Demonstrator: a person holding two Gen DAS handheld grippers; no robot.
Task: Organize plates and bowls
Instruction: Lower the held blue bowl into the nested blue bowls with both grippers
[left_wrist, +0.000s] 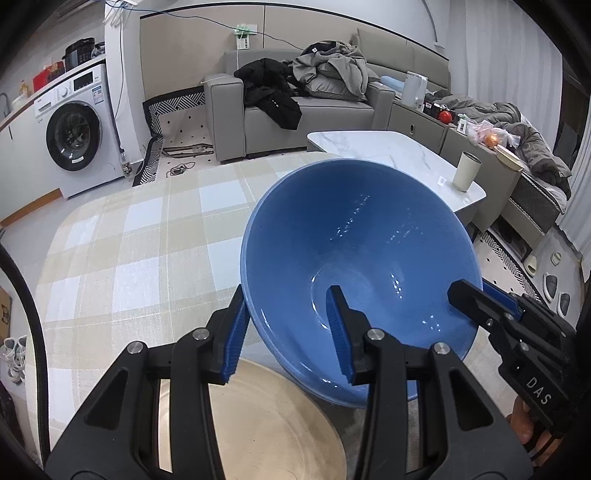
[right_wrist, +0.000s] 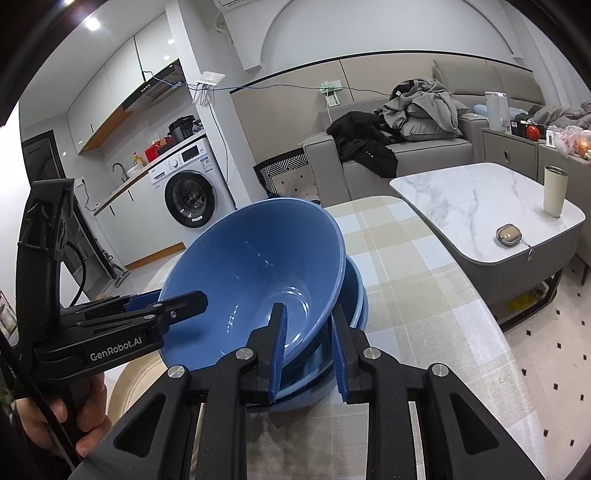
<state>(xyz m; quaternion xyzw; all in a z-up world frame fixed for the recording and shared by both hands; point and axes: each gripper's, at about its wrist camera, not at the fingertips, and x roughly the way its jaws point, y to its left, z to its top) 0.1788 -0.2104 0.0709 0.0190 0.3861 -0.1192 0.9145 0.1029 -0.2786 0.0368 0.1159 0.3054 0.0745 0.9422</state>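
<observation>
A blue bowl (left_wrist: 354, 236) hangs tilted, its mouth toward the cameras, and both grippers hold it by the rim. My left gripper (left_wrist: 286, 291) is shut on the near left rim, one finger outside the wall and one inside. My right gripper (right_wrist: 306, 310) is shut on the opposite rim and shows from the side in the left wrist view (left_wrist: 476, 295). Under the tilted bowl sits a stack of blue bowls (right_wrist: 356, 295) on the checked tablecloth (left_wrist: 147, 236). Whether the held bowl touches the stack I cannot tell. A beige plate (left_wrist: 266, 421) lies just left of the stack.
A marble coffee table (right_wrist: 461, 195) stands right of the dining table and carries a cream tumbler (right_wrist: 554, 192) and a small case (right_wrist: 508, 234). Behind it is a grey sofa (left_wrist: 314, 110) heaped with clothes. At the far left stands a washing machine (left_wrist: 74, 136).
</observation>
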